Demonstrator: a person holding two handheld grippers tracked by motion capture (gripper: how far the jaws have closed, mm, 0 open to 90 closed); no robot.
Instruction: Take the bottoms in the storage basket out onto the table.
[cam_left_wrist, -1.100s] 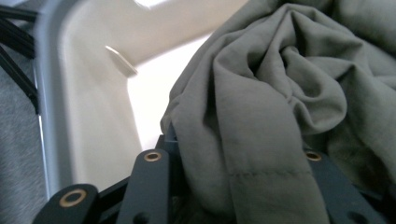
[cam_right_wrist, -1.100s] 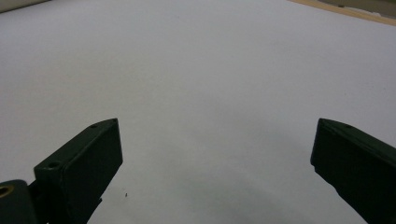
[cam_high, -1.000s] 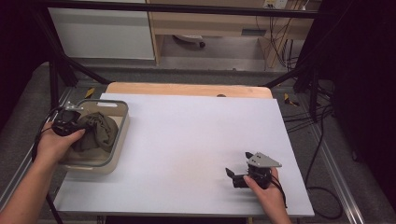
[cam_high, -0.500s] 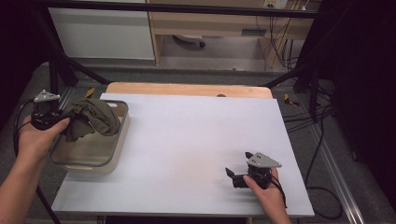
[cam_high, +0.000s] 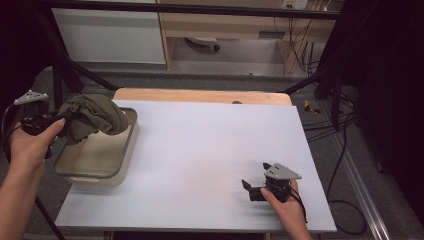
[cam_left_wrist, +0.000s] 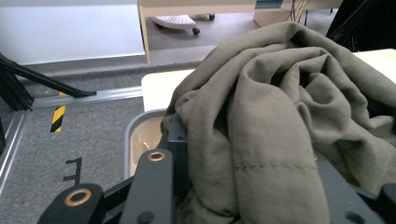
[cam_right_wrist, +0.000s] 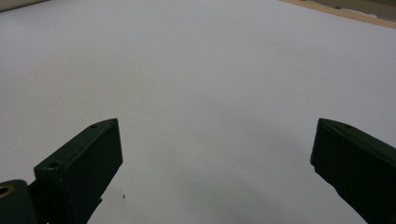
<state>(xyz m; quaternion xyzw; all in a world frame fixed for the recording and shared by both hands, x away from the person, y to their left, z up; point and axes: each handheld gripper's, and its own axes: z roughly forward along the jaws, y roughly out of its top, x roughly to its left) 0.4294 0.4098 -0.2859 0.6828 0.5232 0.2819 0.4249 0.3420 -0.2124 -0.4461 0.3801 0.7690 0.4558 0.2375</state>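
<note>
An olive-green cloth (cam_high: 93, 116) hangs bunched above the far end of a shallow beige tub (cam_high: 129, 144) at the table's left edge. My left gripper (cam_high: 61, 122) is shut on the cloth and holds it up off the tub. In the left gripper view the cloth (cam_left_wrist: 266, 112) drapes over both jaws and hides their tips, and the tub's corner (cam_left_wrist: 132, 135) shows below. My right gripper (cam_high: 254, 178) rests low over the white table near the front right, open, with nothing between its fingers (cam_right_wrist: 81, 168).
The white table top (cam_high: 210, 135) stretches between the tub and the right gripper. A wooden board edge (cam_high: 200, 96) runs along the back. Black frame struts and cables stand on the floor around the table.
The left hand has lifted the cloth up out of the tub and drawn it a little left. The right hand and its gripper have stayed put.
</note>
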